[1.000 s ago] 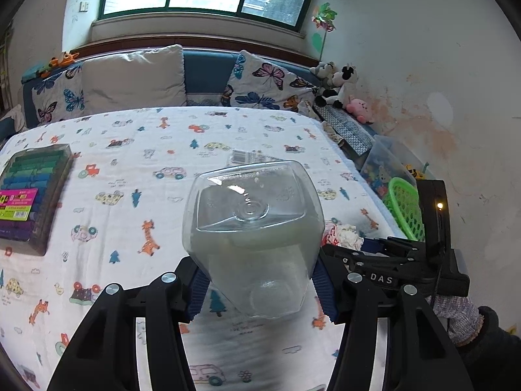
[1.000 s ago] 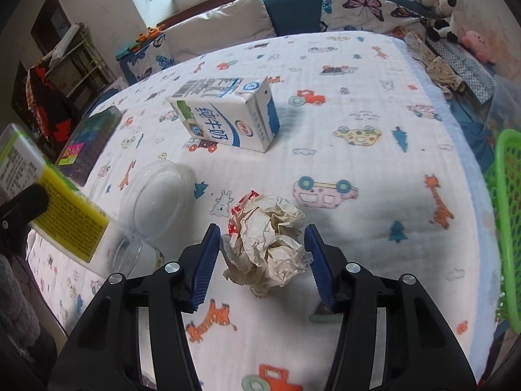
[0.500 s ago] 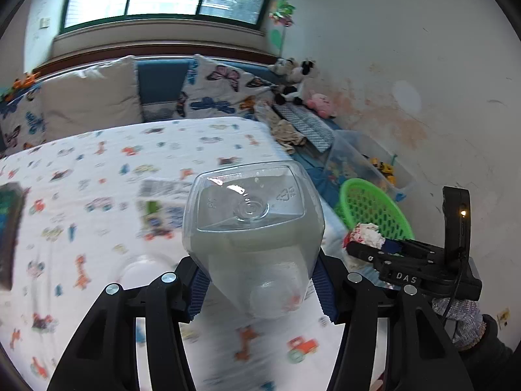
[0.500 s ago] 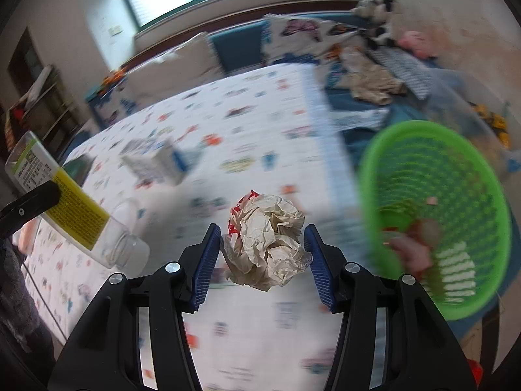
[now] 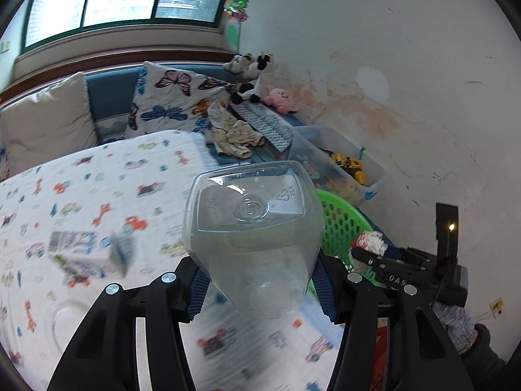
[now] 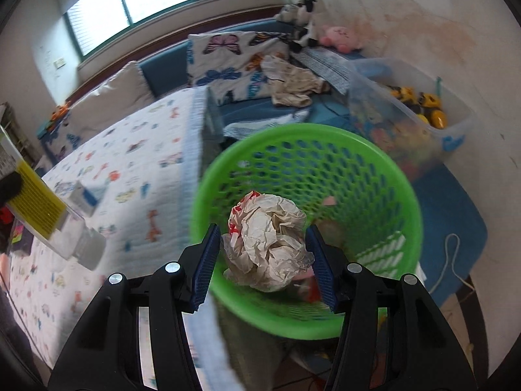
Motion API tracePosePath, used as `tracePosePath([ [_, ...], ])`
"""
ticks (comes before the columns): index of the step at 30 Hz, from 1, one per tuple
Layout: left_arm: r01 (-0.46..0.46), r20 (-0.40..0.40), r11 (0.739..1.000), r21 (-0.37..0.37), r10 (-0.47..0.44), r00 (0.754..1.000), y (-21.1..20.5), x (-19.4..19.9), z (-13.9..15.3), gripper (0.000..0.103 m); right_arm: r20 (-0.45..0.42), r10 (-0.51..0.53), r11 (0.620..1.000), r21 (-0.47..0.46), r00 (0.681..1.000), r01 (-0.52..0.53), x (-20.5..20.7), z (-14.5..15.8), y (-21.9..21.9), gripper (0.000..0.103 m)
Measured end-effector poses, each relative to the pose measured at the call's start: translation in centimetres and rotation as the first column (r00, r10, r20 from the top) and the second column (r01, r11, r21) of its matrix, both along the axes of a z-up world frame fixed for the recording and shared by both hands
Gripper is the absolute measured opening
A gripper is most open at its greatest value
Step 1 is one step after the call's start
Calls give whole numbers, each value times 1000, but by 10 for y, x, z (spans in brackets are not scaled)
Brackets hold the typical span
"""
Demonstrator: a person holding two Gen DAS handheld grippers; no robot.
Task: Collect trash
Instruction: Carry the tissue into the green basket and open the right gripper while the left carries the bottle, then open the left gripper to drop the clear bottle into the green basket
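Over on the left, the left gripper (image 5: 257, 288) is kept pinched on the clear, square-based plastic bottle (image 5: 252, 234), whose moulded base faces the lens with only a recycling mark and a faint figure to be made out. Since a second ago the printed quilt has been swept aside in this view, and the green perforated plastic basket (image 5: 338, 224) is now seen just behind the bottle. A white and blue milk carton (image 5: 86, 255) is left lying on the quilted bed cover (image 5: 97, 179), its print too blurred to be read.

To the right, the right gripper (image 6: 263, 259) has been carried from above the bed to directly over the basket (image 6: 390, 176). Its jaws have just been opening, and the crumpled ball of beige and red paper (image 6: 267, 244) is still framed between the blue pads (image 6: 206, 262), the squeeze apparently relaxed. A drop into the basket is judged to be under way. "DAS" is read on the right gripper's body in the left view.
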State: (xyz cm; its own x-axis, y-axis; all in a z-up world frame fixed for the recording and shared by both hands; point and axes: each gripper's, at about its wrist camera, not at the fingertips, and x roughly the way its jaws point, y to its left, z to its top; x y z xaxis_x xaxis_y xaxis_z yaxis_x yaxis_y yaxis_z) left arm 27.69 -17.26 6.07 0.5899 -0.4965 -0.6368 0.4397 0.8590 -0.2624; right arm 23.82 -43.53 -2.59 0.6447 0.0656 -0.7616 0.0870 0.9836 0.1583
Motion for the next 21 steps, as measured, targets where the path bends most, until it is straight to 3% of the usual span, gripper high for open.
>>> tracePosePath([
  [8,66,-8,998,13,-66,998,-60,19,-3,54,-24,-49,999,17,999,50,-1,-18,-32,62],
  [21,105,-48,994,24,-104,993,-118,47,-27,54,-12,-66,996,53,998,66,-15,-22,-45,70],
])
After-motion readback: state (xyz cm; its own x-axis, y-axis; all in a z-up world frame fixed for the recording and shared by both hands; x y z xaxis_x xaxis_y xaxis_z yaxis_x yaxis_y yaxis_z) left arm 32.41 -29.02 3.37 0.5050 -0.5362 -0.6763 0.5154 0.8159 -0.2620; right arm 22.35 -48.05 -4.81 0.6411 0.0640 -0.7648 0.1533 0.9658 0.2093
